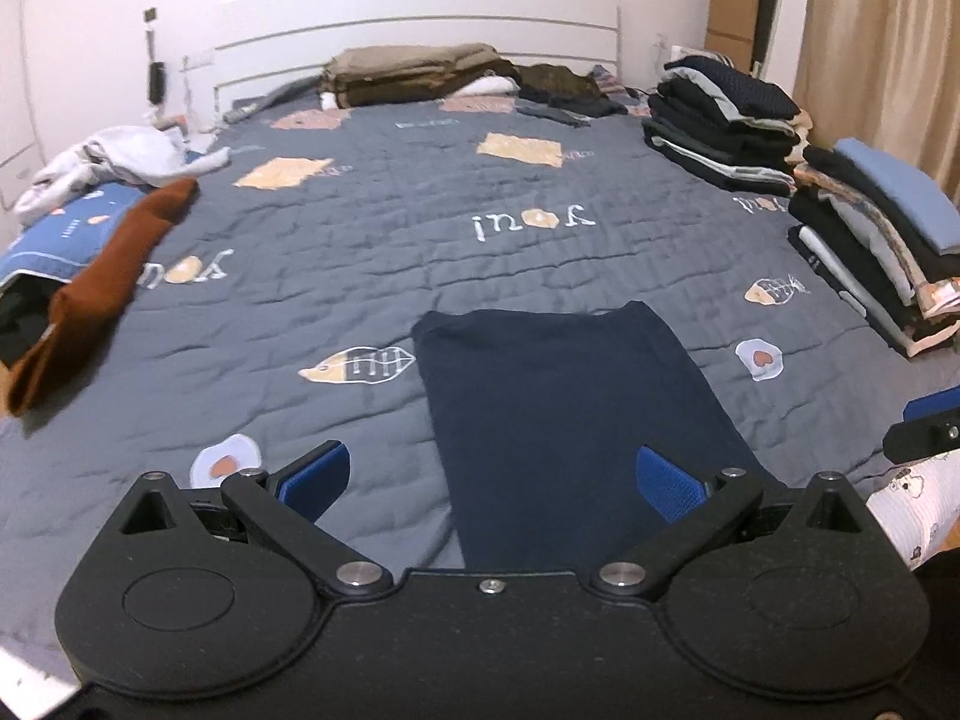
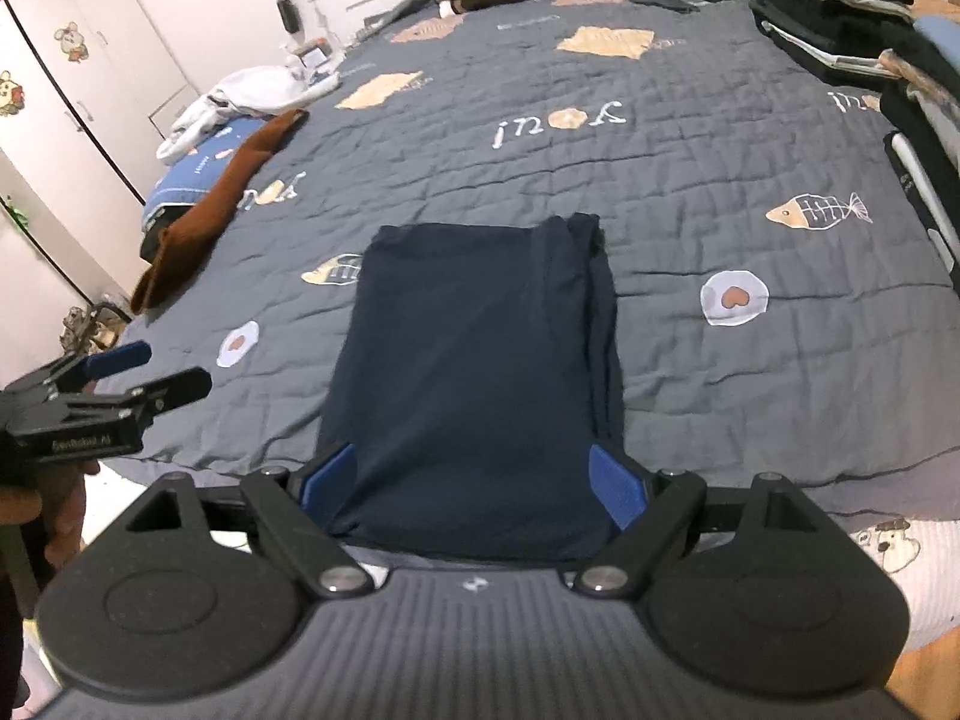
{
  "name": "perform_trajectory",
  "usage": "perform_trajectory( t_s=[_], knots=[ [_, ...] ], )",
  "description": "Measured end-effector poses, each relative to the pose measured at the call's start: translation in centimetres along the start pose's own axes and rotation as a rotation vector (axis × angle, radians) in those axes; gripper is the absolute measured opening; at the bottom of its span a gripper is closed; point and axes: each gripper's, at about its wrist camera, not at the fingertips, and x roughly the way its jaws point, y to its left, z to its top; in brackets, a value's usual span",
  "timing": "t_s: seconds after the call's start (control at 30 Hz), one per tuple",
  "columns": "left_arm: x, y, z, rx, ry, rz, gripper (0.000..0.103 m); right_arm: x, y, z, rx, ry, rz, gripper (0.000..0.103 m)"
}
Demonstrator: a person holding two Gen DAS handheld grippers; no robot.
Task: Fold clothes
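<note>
A navy garment lies folded into a long rectangle near the front edge of the grey quilted bed. My left gripper is open, hovering over the garment's near left part; its right pad is above the cloth and its left pad above the quilt. My right gripper is open, its blue pads straddling the garment's near end. Neither holds anything. Each gripper shows in the other's view: the left, the right.
Stacks of folded clothes line the bed's right side. A brown garment and white clothes lie at the left. More folded items sit by the headboard. A white wardrobe stands left.
</note>
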Motion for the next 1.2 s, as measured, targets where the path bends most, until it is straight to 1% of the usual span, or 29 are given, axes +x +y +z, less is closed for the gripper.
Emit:
perform_trajectory(
  t_s=[0.13,0.23,0.37,0.47,0.6,0.7,0.87,1.07,1.2],
  knots=[
    [2.5,0.7,0.7,-0.021,0.017,-0.03,0.103,1.5,-1.3,0.8,0.011,0.021,0.009,0.084],
    [4.1,1.1,1.1,-0.042,0.031,-0.037,0.103,2.6,-2.3,1.5,0.022,0.039,0.025,0.084],
    [6.2,1.0,1.8,-0.043,0.068,-0.02,0.103,3.8,-3.7,2.2,0.046,0.07,0.058,0.084],
    [7.0,1.0,2.4,-0.045,0.075,-0.025,0.103,4.4,-4.4,2.7,0.058,0.084,0.067,0.084],
    [8.1,1.6,2.7,-0.055,0.071,-0.061,0.103,4.8,-5.1,2.9,0.079,0.085,0.091,0.084],
    [8.8,2.0,2.7,-0.067,0.085,-0.1,0.103,5.0,-5.5,2.8,0.102,0.085,0.113,0.084],
    [9.5,1.9,2.6,-0.055,0.08,-0.11,0.102,5.6,-5.5,2.5,0.13,0.084,0.129,0.084],
    [10.8,3.7,2.7,-0.115,0.065,-0.169,0.103,5.9,-5.5,2.0,0.128,0.082,0.129,0.084],
    [12.5,5.3,2.3,-0.169,0.085,-0.223,0.102,6.3,-6.5,1.5,0.143,0.093,0.139,0.084]
  ],
)
